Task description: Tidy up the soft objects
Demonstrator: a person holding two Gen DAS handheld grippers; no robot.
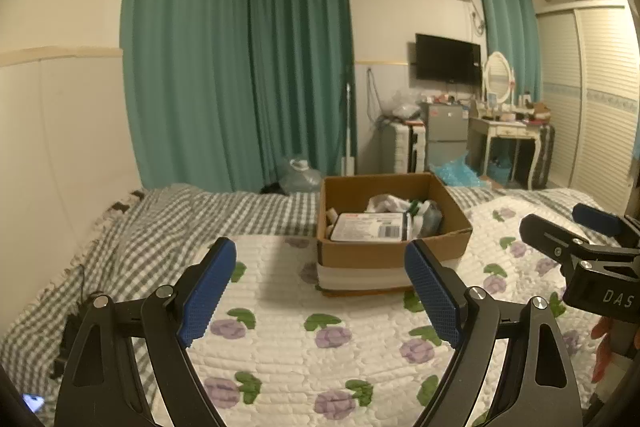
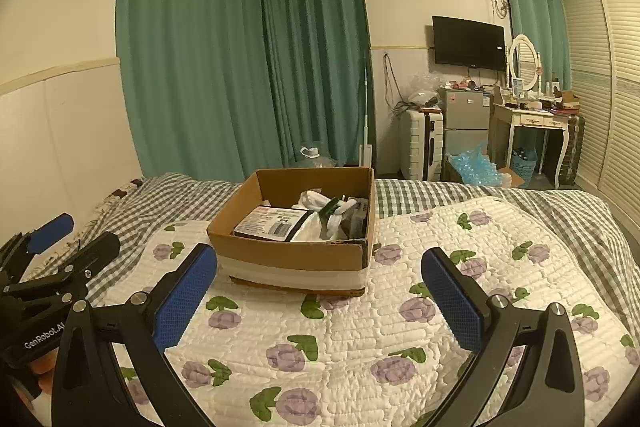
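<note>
Left gripper (image 1: 320,291): fingers spread, nothing between them. Right gripper (image 2: 318,301): fingers spread, likewise unloaded. Both hover above the quilt (image 2: 360,347), side by side, aimed at the box (image 2: 296,227).

The box rests on the quilt ahead of both grippers. It holds the soft items (image 2: 320,215): a flat labelled packet (image 2: 272,223) and crumpled white pieces.

Probable hazards:
- A finger striking the box wall may shove the box across the yielding bedding.
- A shallow pinch on limp material may slip or drag neighbouring pieces out.

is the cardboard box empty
No, the cardboard box on the floral quilt holds a labelled packet and white soft items.
</note>
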